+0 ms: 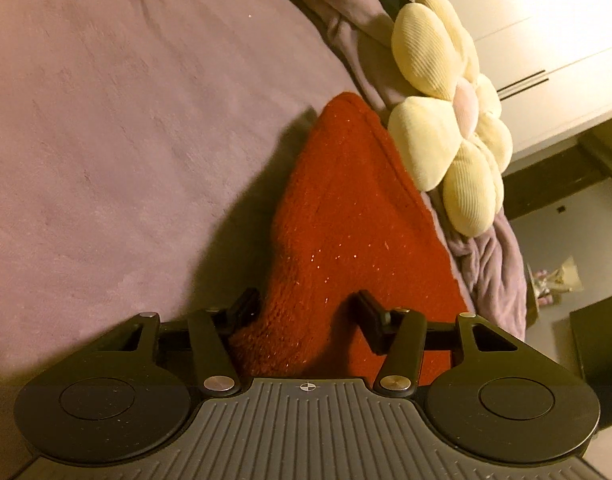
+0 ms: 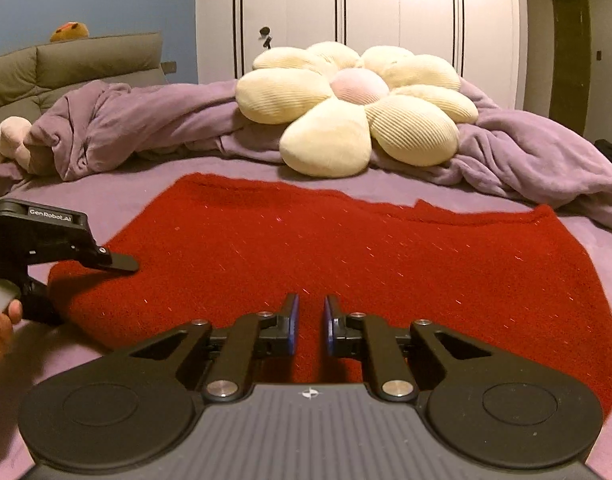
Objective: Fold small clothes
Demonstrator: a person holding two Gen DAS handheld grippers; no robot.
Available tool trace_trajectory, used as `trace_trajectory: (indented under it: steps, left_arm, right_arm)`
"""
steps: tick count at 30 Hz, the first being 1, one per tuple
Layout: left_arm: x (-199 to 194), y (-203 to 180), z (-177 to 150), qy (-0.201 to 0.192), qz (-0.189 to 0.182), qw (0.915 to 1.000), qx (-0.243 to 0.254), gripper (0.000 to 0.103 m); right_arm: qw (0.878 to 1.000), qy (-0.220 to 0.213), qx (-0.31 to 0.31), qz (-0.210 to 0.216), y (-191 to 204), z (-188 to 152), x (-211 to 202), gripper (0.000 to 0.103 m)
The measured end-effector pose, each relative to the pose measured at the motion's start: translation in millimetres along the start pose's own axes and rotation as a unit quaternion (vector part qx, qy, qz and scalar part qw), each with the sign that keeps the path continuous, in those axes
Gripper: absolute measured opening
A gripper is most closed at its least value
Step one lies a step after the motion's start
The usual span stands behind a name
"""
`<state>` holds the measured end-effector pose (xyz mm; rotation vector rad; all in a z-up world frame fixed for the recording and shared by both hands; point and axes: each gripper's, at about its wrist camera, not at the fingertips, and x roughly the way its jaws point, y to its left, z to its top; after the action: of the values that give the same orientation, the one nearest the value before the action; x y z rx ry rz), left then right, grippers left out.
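Red knit garment (image 2: 345,256) lies flat on purple bed (image 2: 154,192) beside flower cushion (image 2: 353,108)

Warm, yellowish indoor light, fairly dim, and both views carry a soft amber cast. In the left wrist view the red knit garment (image 1: 357,216) throws a dark, hard-edged shadow leftward onto the purple bed sheet (image 1: 126,140). Fisheye bending is strong: the wardrobe doors (image 2: 385,12) bow and the corners go black. The flower cushion (image 2: 353,108) looks slightly soft, grainy.
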<state>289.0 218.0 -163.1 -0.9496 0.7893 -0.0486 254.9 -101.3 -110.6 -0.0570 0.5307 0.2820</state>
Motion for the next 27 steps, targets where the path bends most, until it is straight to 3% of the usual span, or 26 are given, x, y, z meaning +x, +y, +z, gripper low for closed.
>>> trace_trajectory:
  steps: [3, 4, 7, 10, 14, 15, 16, 18, 22, 27]
  left_arm:
    - [1, -2, 1, -0.001, -0.003, 1.0, 0.003, 0.055]
    - [1, -2, 1, -0.002, -0.003, 1.0, 0.006, 0.049]
    - [-2, -7, 3, -0.006, -0.006, 0.9998, 0.019, 0.037]
    - [-8, -13, 5, -0.009, -0.014, 0.9996, 0.024, 0.031]
    - [-14, -21, 5, -0.015, -0.023, 0.9989, 0.037, 0.029]
    - [-15, -24, 5, -0.015, -0.027, 0.9988, 0.038, 0.028]
    - [-17, -26, 5, -0.017, -0.032, 0.9987, 0.038, 0.027]
    - [-22, -36, 4, -0.024, -0.036, 0.9979, 0.047, 0.027]
    - [-33, -71, 1, -0.031, -0.063, 0.9939, 0.085, 0.025]
    - [-32, -139, -18, -0.02, -0.087, 0.9835, 0.157, 0.025]
  right_arm:
    - [1.0, -0.014, -0.022, -0.006, 14, -1, 3, 0.012]
    - [0.999, -0.02, -0.026, -0.001, 19, -1, 3, 0.012]
    - [0.999, 0.002, -0.048, 0.005, 29, -8, 14, 0.012]
    - [0.997, 0.015, -0.082, 0.001, 38, -13, 21, 0.012]
    - [0.998, -0.019, -0.053, -0.006, 33, -6, 5, 0.009]
    - [0.998, -0.015, -0.053, -0.013, 31, -12, 9, 0.009]
    - [0.998, 0.028, -0.054, 0.004, 29, -19, 21, 0.008]
    - [0.996, 0.034, -0.082, 0.012, 32, -19, 21, 0.008]
    - [0.999, 0.01, -0.018, 0.028, 4, -3, 0, 0.008]
    - [0.997, -0.025, 0.064, -0.044, -54, -7, -32, 0.009]
